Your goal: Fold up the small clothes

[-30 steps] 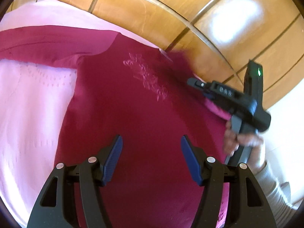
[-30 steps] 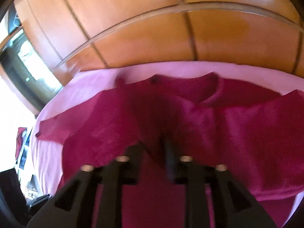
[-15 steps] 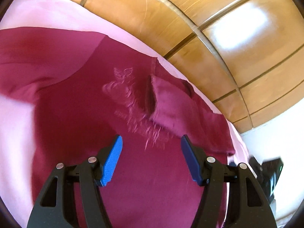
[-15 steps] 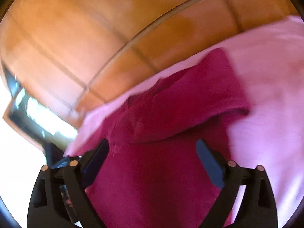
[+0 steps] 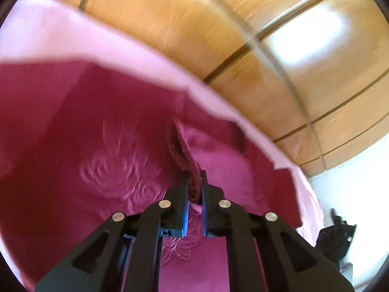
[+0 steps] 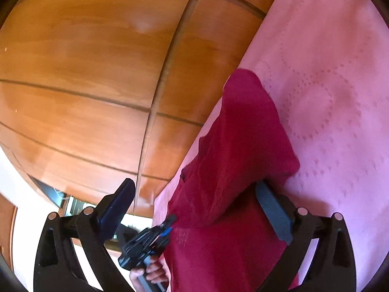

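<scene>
Left gripper (image 5: 194, 185): jaws closed on the cuff of the folded sleeve (image 5: 214, 155).
Right gripper (image 6: 194, 206): jaws wide apart, holding nothing.
Shirt (image 5: 73, 133): crimson, spread under the left gripper on the pink sheet (image 5: 60, 36); below and ahead of the right gripper.
Panels (image 6: 85, 60): wooden, beyond both grippers.

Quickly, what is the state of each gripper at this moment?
Left gripper: shut on the ribbed cuff of the dark red sweater.
Right gripper: open, holding nothing.
</scene>
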`<action>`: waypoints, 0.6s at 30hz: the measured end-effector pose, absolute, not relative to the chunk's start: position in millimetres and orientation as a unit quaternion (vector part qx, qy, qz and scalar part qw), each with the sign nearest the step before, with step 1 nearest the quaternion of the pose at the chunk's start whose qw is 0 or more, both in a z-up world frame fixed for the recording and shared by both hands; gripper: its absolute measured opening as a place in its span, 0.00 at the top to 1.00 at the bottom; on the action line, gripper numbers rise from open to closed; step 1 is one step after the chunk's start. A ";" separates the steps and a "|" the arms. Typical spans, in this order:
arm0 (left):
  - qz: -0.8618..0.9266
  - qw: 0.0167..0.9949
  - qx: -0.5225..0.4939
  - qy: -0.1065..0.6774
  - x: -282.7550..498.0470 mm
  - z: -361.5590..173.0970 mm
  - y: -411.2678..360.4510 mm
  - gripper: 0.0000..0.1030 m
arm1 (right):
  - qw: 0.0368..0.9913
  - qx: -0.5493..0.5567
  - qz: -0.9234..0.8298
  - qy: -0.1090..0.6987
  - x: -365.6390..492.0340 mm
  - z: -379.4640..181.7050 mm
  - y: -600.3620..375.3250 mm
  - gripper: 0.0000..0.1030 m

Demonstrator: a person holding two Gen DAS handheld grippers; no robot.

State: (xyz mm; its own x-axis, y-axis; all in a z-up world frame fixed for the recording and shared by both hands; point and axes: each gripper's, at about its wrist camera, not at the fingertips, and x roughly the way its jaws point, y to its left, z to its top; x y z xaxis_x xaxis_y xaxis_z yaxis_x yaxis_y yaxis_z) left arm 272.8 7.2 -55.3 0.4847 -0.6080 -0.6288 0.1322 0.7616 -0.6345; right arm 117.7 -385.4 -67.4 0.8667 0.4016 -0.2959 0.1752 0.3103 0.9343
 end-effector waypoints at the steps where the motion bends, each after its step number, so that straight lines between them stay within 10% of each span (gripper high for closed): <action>1: -0.226 0.832 -0.264 0.433 269.4 -42.4 15.6 0.94 | 0.772 0.584 0.069 0.241 119.3 -66.2 -388.6 0.04; 18: -0.153 0.855 -0.152 0.471 252.0 -80.2 45.7 0.94 | 0.828 0.430 0.045 0.356 116.4 -53.2 -352.5 0.03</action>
State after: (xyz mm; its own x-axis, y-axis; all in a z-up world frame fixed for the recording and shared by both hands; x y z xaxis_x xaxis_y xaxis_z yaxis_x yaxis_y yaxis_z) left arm 252.0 45.7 -80.2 0.5092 -0.4057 -0.7590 0.1193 0.9067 -0.4046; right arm 116.4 -352.5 -53.2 0.7417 0.3821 -0.5513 0.2316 0.6254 0.7451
